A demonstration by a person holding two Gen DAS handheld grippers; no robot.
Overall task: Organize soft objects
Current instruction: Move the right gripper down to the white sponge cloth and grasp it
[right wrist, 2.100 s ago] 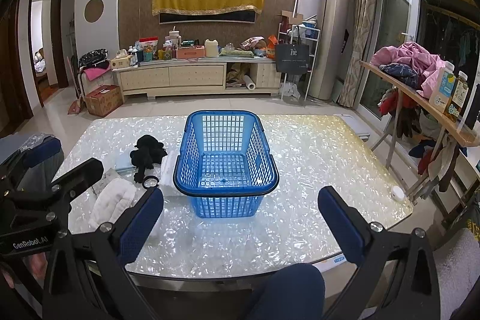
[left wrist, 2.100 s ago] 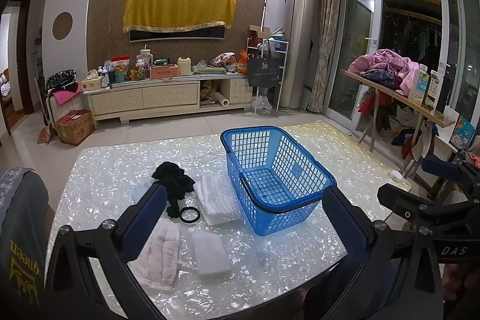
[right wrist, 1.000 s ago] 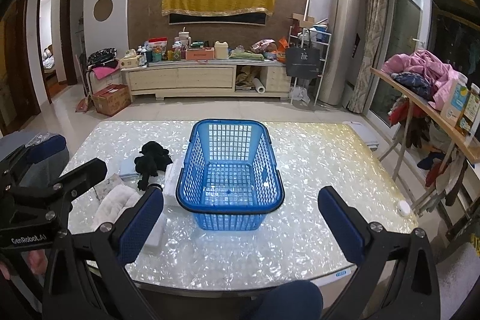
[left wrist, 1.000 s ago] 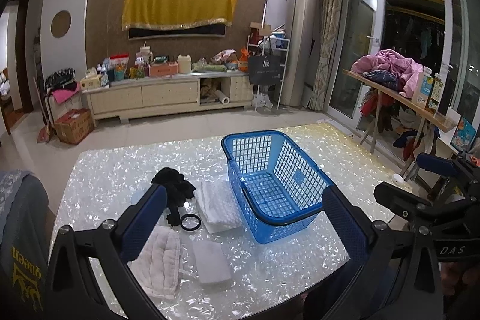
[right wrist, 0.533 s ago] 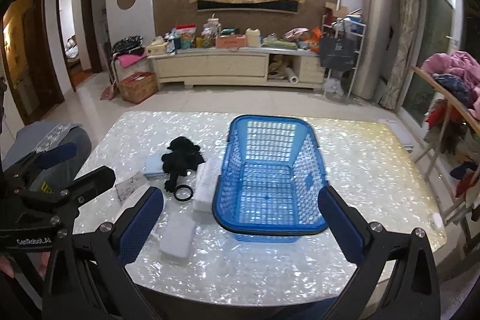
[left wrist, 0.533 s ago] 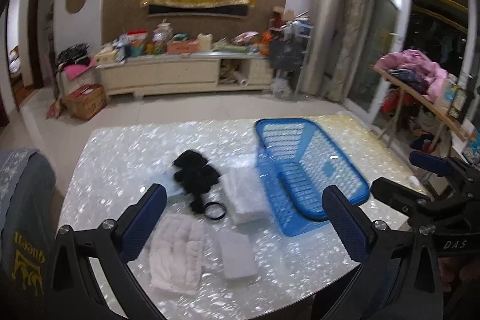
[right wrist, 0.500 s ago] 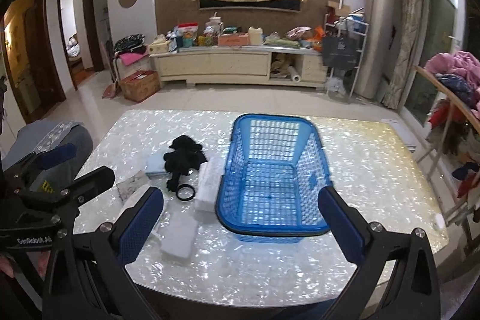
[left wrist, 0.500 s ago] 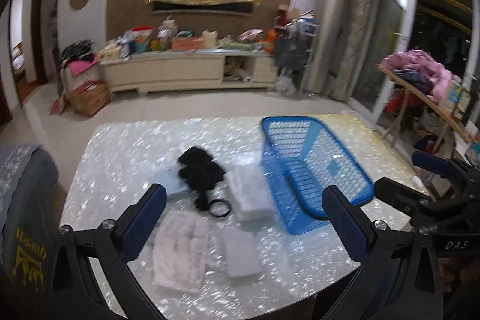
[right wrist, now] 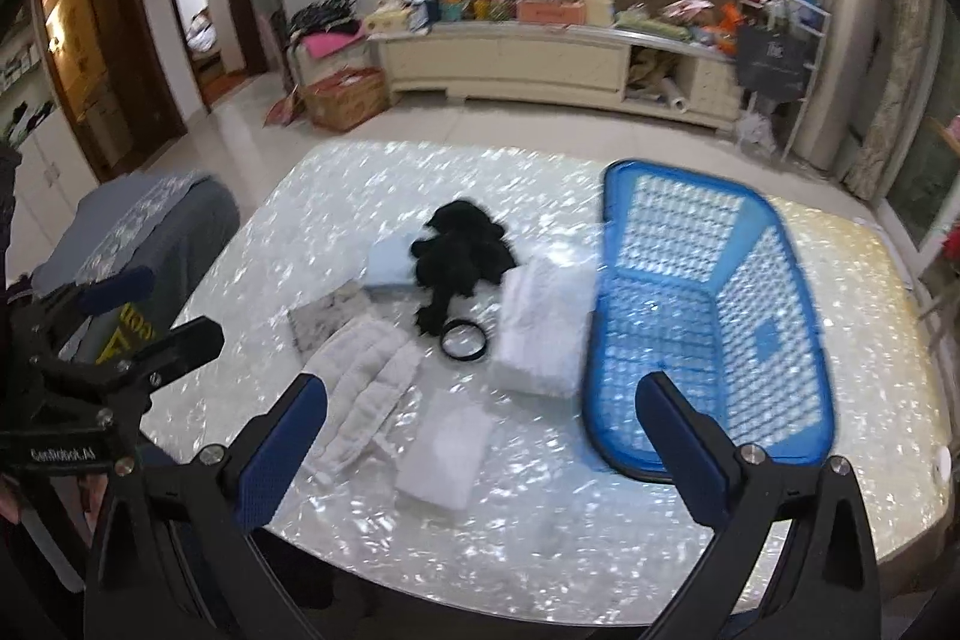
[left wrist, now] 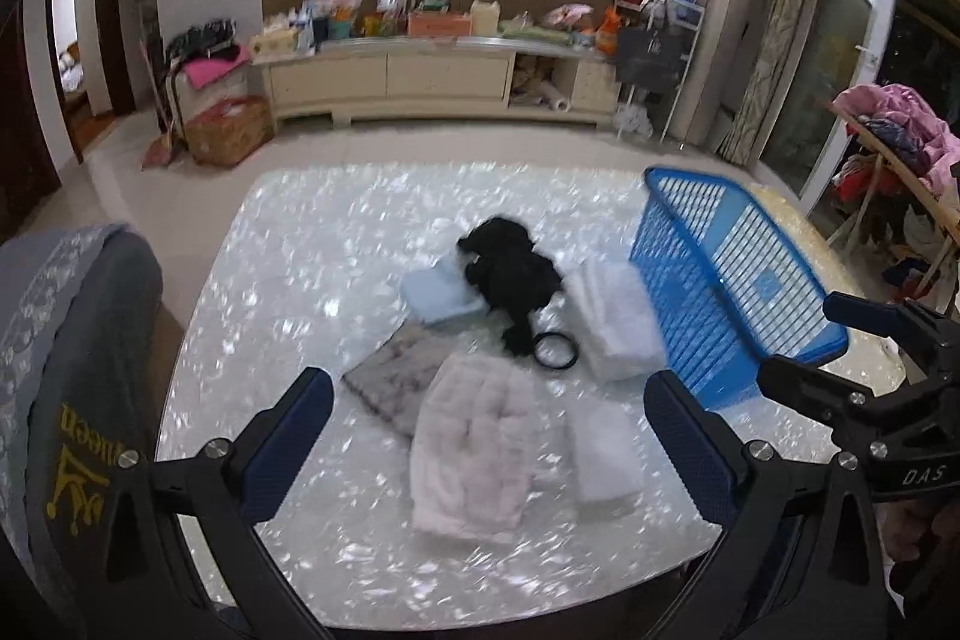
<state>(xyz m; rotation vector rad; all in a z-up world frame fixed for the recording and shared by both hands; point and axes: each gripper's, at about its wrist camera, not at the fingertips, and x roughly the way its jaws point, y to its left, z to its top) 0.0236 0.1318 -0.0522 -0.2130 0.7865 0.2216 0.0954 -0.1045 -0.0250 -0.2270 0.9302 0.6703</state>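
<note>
Soft cloths lie clustered on a shimmering pearl-white surface (left wrist: 288, 244), just left of an empty blue plastic mesh basket (right wrist: 708, 328): a crumpled black cloth (left wrist: 510, 274) partly over a pale blue folded cloth (left wrist: 435, 295), a thick white folded towel (right wrist: 543, 334) beside the basket, a fluffy pinkish-white towel (left wrist: 474, 454), a small white folded cloth (right wrist: 447, 451) and a black ring (right wrist: 463, 339). Left gripper (left wrist: 480, 451) and right gripper (right wrist: 474, 451) both hover at the near edge, fingers spread wide and holding nothing.
</note>
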